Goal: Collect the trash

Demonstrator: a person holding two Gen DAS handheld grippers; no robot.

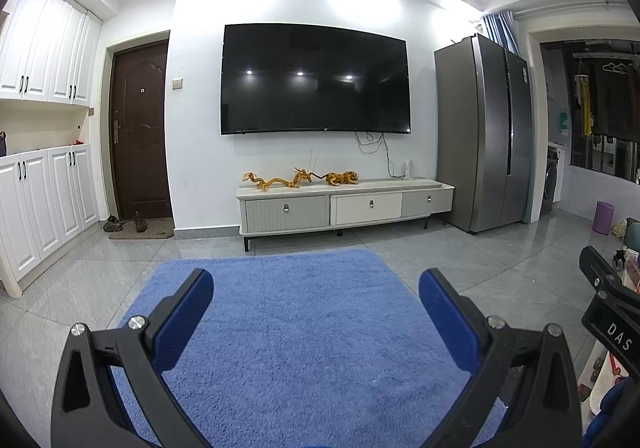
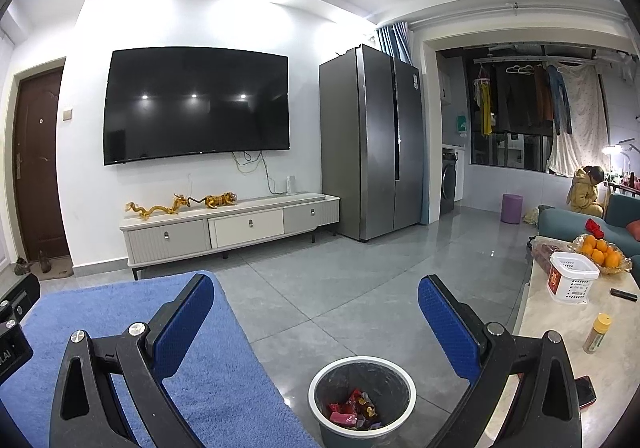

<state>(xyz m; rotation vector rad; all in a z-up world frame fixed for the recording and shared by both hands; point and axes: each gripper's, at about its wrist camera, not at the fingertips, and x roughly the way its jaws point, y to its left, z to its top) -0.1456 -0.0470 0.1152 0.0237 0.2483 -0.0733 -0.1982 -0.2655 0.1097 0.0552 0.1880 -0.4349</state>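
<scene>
your right gripper (image 2: 316, 324) hangs with its blue pads spread wide and nothing between them, just above the round trash bin (image 2: 362, 400) on the grey tile floor; red and pink wrappers (image 2: 352, 410) lie at the bin's bottom. the bin sits between the blue rug (image 2: 132, 332) and the marble coffee table (image 2: 560, 336). your left gripper (image 1: 316, 322) is likewise spread and empty over the rug, facing the tv stand (image 1: 344, 204) and wall-mounted tv (image 1: 316, 80).
</scene>
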